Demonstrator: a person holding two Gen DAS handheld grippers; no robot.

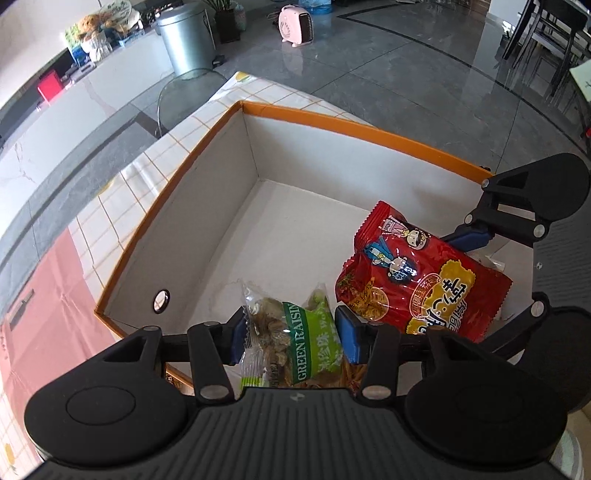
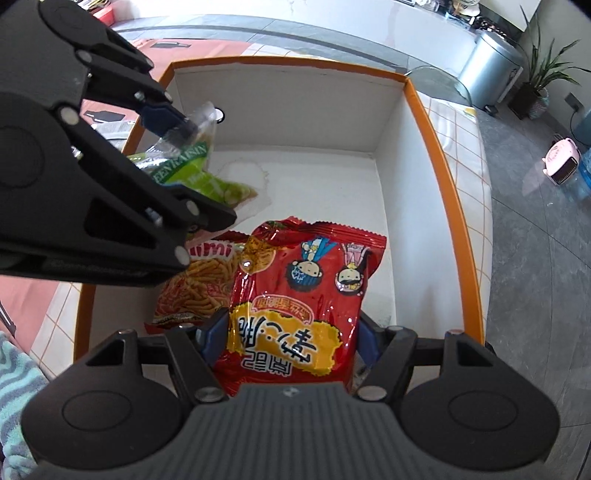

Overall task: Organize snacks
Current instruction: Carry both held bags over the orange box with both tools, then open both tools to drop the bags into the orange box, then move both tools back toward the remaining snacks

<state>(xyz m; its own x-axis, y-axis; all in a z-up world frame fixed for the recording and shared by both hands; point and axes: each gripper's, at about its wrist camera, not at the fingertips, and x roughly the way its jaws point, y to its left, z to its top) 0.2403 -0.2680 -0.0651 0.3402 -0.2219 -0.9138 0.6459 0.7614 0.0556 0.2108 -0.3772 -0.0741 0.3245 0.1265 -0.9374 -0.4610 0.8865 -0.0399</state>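
A white box with an orange rim stands on the table; it also shows in the right wrist view. My left gripper is shut on a green raisin packet and holds it over the box's near side; the packet also shows in the right wrist view. My right gripper is shut on a red cartoon snack bag and holds it over the box; the bag also shows in the left wrist view. An orange stick-snack bag lies in the box under both.
The box sits on a white tablecloth with an orange grid. A metal bin and a pink heater stand on the grey floor beyond. A teal patterned cloth lies at the left edge.
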